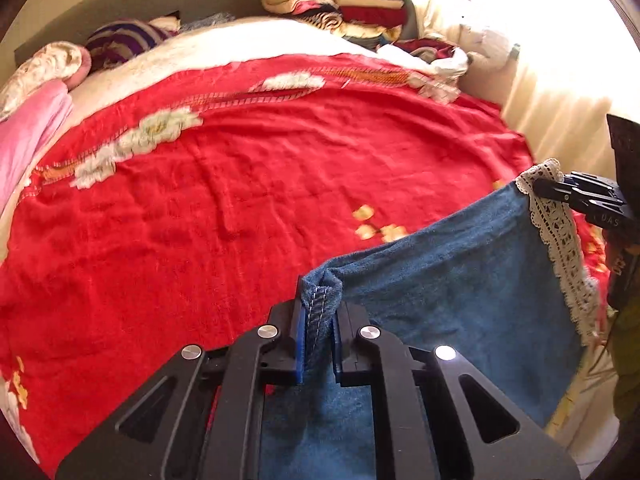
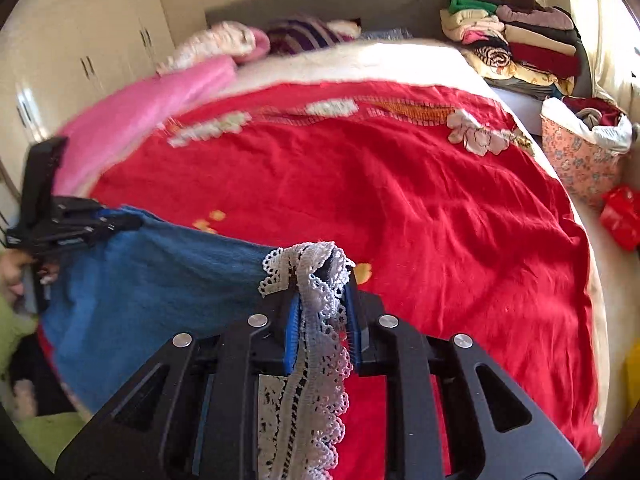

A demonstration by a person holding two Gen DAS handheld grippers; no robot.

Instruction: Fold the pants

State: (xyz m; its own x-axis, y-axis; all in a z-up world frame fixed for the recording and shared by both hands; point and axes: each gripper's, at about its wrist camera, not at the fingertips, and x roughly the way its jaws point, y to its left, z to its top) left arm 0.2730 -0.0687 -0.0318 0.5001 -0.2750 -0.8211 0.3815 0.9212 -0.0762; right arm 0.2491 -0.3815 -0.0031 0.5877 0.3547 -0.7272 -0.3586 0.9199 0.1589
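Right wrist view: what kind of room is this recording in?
Most likely a home bedroom: a bed under a red floral blanket, wardrobe doors along the wall, and stacked folded clothes by the headboard.

We count two grippers: the left gripper and the right gripper, each with two fingers, four in all. Between them we see one pair of blue pants, carrying one white lace trim. Under it all we count one red bedspread. On the left gripper's frame we count four round silver bolts, and four more on the right one. At the far corner we see two stacks of folded clothes side by side, and beside the bed one floral basket.
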